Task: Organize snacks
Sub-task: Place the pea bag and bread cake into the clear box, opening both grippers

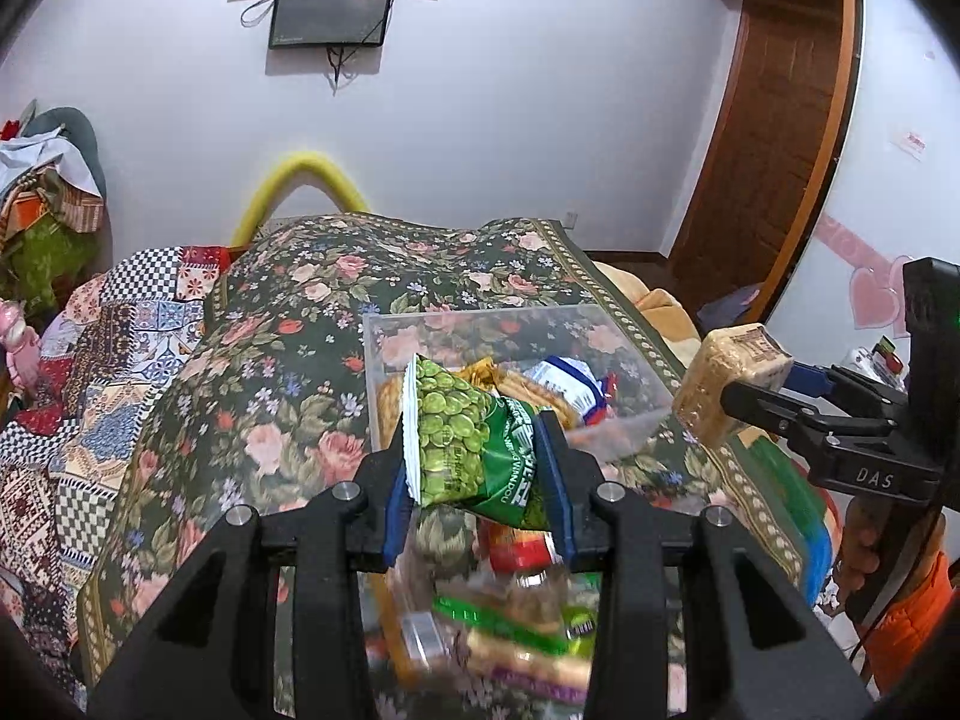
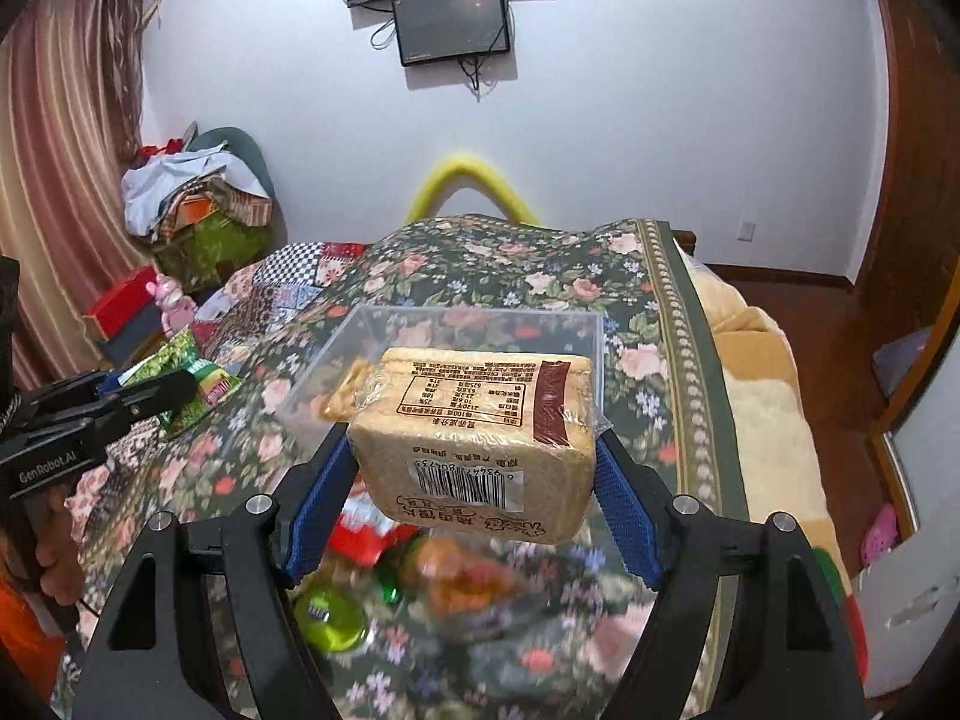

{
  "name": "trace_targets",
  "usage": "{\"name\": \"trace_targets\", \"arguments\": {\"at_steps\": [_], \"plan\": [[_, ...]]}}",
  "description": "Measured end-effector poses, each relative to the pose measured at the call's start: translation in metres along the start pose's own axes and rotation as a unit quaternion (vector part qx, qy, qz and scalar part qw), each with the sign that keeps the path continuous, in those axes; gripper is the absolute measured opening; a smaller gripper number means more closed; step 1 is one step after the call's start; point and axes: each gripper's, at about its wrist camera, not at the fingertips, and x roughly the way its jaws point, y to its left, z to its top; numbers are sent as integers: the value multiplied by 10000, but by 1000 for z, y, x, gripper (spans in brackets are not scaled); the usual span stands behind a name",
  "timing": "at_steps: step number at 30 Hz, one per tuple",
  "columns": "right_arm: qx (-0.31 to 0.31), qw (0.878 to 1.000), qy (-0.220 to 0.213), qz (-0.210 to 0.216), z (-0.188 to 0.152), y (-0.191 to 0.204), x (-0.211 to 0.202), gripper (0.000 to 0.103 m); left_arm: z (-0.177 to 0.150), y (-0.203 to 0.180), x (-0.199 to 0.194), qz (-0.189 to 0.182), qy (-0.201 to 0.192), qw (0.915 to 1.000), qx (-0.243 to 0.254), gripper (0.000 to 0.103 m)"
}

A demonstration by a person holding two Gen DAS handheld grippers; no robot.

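Note:
My left gripper [image 1: 477, 474] is shut on a green pea snack bag [image 1: 462, 438] and holds it above the flowered bedspread, just in front of a clear plastic box [image 1: 420, 330]. The box holds several snack packs [image 1: 564, 387]. My right gripper [image 2: 474, 468] is shut on a tan cracker pack [image 2: 474, 432] with a barcode label, held in the air near the box [image 2: 480, 321]. The cracker pack also shows in the left wrist view [image 1: 729, 381], to the right of the box. The pea bag shows in the right wrist view [image 2: 192, 381], at the left.
Loose snacks [image 1: 510, 630] lie blurred on the flowered bedspread [image 1: 288, 372] below both grippers; they also show in the right wrist view [image 2: 390, 570]. A patchwork quilt [image 1: 108, 348] lies left. The bed's right edge [image 2: 720, 360] drops to a wooden floor. A wall stands behind.

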Motion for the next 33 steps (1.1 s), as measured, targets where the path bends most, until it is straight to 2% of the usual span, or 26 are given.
{"name": "trace_targets", "arguments": {"at_steps": [16, 25, 30, 33], "plan": [[61, 9991, 405, -110, 30, -17, 87, 74, 24, 17, 117, -120, 575, 9982, -148, 37], [67, 9970, 766, -131, 39, -20, 134, 74, 33, 25, 162, -59, 833, 9964, -160, 38], [-28, 9958, 897, -171, 39, -18, 146, 75, 36, 30, 175, -14, 888, 9956, -283, 38], [-80, 9957, 904, -179, 40, -15, 144, 77, 37, 33, 177, 52, 883, 9954, -374, 43]]}}
